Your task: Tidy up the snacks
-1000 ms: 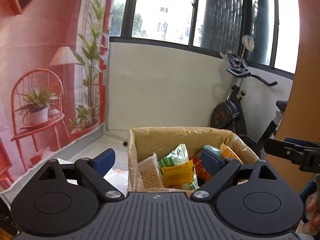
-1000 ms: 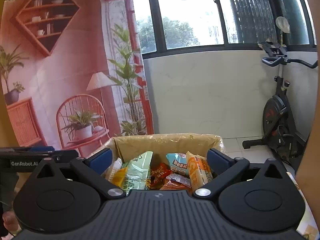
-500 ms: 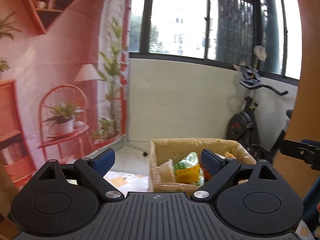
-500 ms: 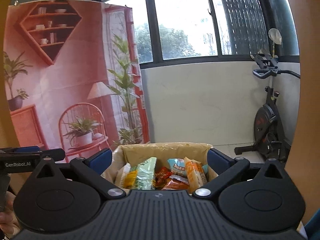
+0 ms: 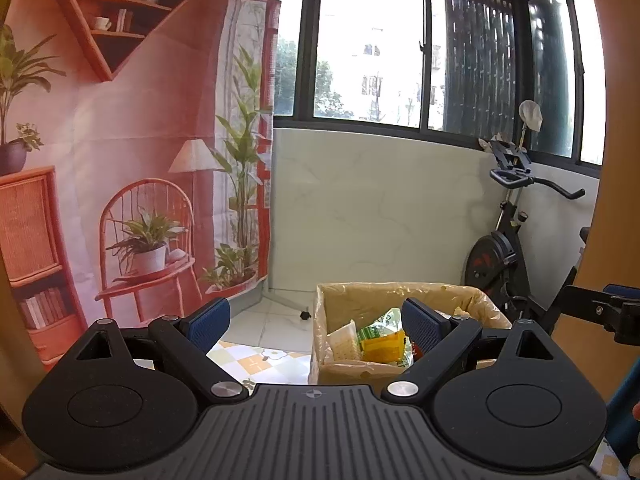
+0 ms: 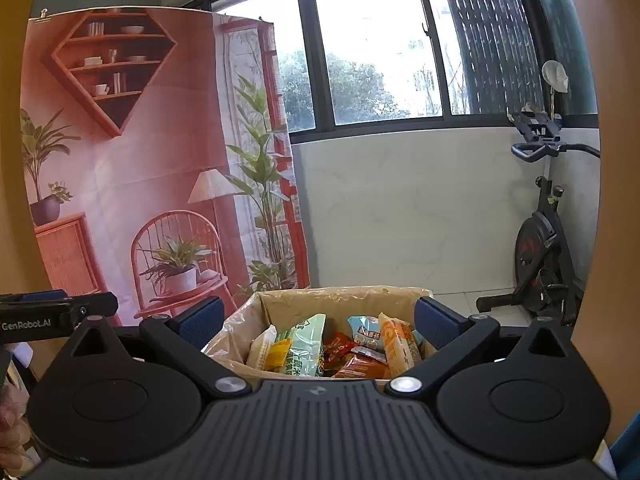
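Note:
A cardboard box (image 5: pixel 352 300) lined with clear plastic holds several snack packets: a cracker pack (image 5: pixel 344 344), a yellow pack (image 5: pixel 382 346) and a green one. In the right wrist view the box (image 6: pixel 340 304) shows a green packet (image 6: pixel 304 344), red packets (image 6: pixel 340 346) and an orange pack (image 6: pixel 396 344). My left gripper (image 5: pixel 316 322) is open and empty, drawn back, the box to its right. My right gripper (image 6: pixel 318 322) is open and empty, centred before the box, apart from it.
An exercise bike (image 5: pixel 508 256) stands behind the box at the right, against a white low wall under windows. A printed backdrop (image 5: pixel 120 160) hangs at the left. Tiled floor (image 5: pixel 276 316) and a patterned cloth (image 5: pixel 256 360) lie beside the box. The other gripper shows at each view's edge.
Both grippers have drawn back and up from the box, so it looks smaller and lower. The left view has swung left, putting the box to the right. Both stay open.

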Motion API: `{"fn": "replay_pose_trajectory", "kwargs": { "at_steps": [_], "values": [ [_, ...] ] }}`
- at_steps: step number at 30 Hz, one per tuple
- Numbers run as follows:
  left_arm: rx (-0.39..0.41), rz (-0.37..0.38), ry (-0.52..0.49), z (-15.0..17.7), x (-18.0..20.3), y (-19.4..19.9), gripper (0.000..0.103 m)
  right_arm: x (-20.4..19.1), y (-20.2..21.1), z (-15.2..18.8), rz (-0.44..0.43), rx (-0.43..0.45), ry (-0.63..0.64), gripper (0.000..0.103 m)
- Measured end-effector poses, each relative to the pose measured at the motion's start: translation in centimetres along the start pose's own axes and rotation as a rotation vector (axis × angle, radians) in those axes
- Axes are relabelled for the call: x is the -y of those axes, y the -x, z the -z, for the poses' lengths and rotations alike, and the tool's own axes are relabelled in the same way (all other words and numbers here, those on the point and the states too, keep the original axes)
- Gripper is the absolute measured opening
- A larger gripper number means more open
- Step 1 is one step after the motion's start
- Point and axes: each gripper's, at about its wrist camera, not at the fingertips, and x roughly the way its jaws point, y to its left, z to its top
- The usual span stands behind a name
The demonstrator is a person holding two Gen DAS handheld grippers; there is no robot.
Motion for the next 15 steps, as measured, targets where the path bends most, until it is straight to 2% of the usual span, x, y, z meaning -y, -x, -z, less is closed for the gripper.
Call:
{"fn": "replay_pose_trajectory", "kwargs": {
  "at_steps": [15],
  "values": [
    [-0.014,-0.034,-0.001,0.05,0.05,0.17,0.094,-0.14,-0.11,0.21,0.008,-0.022,0.008,0.103]
  ]
}}
